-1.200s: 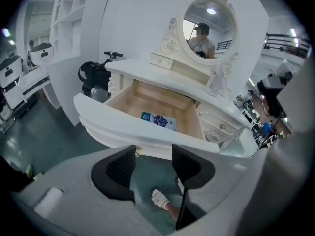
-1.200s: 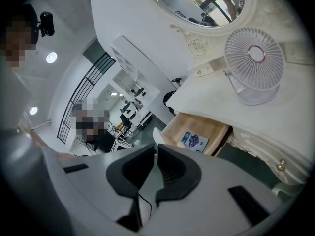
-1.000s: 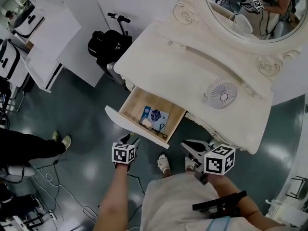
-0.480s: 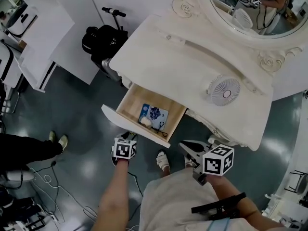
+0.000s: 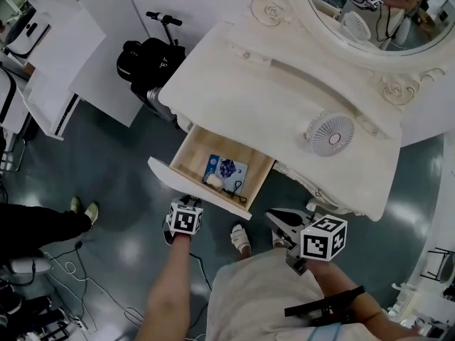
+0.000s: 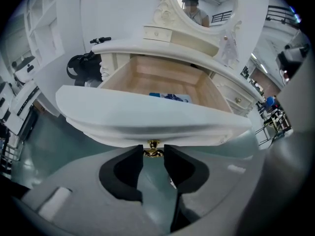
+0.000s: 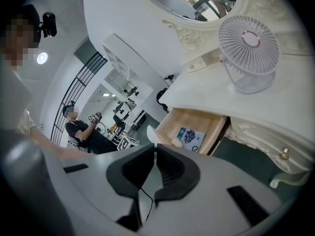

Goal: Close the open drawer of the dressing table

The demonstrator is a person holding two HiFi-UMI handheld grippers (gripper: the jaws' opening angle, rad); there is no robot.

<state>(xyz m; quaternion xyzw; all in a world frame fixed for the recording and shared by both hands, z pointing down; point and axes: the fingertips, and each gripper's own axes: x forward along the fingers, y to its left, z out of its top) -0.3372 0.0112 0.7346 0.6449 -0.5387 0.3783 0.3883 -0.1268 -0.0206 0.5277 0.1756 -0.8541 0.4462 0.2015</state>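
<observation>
Drawer point(image 5: 186, 150) of the dressing table point(image 5: 284, 98) was open, pulled out well past the tabletop edge toward the person, its curved white front panel point(image 6: 147, 117) facing the left gripper point(image 6: 153, 156). The left gripper pointed steeply down at the panel's lower edge, jaws closing with the small brass knob point(image 6: 153, 149) between them. In the left gripper view the pads point(image 6: 133, 163) sat against both sides of the knob, so it was gripped or right at contact. The bare wood drawer bottom held a blue patterned packet point(image 5: 229, 169), a small pale lump point(image 5: 214, 180) beside it and a thin dark loop of cord point(image 5: 239, 189) near the front panel. The right gripper point(image 7: 154, 150) was off to the right and apart from the drawer, below the table's front edge in the head view. Its jaws were closed together with nothing between them, touching nothing. On the tabletop a small white fan point(image 5: 328, 132) stood to the right of the drawer, in front of the oval mirror point(image 5: 370, 16) with its carved frame. A black bag point(image 5: 146, 57) sat on the dark green floor point(image 5: 128, 162) beside the table's left end. One of the person's shoes point(image 5: 242, 238) showed on the floor between the two grippers.
</observation>
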